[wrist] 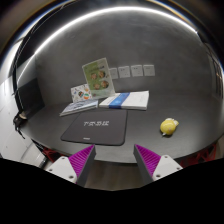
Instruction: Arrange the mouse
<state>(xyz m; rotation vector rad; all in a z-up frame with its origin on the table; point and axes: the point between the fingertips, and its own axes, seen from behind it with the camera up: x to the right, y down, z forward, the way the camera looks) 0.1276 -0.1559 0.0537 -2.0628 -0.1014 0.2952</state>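
Note:
A dark mouse pad point(96, 126) with small white lettering lies on the grey table point(150, 115), just ahead of my fingers. A yellow mouse point(169, 127) sits on the table to the right of the pad, apart from it. My gripper point(114, 160) is open and empty, its purple pads point(78, 160) spread wide, hovering near the table's front edge. Nothing stands between the fingers.
Beyond the pad lie an open booklet point(80, 106) and a white and blue book point(126, 100), with an upright card with green pictures point(98, 75) behind them. Paper sheets point(130, 71) hang on the back wall. A dark chair point(25, 100) stands at the left.

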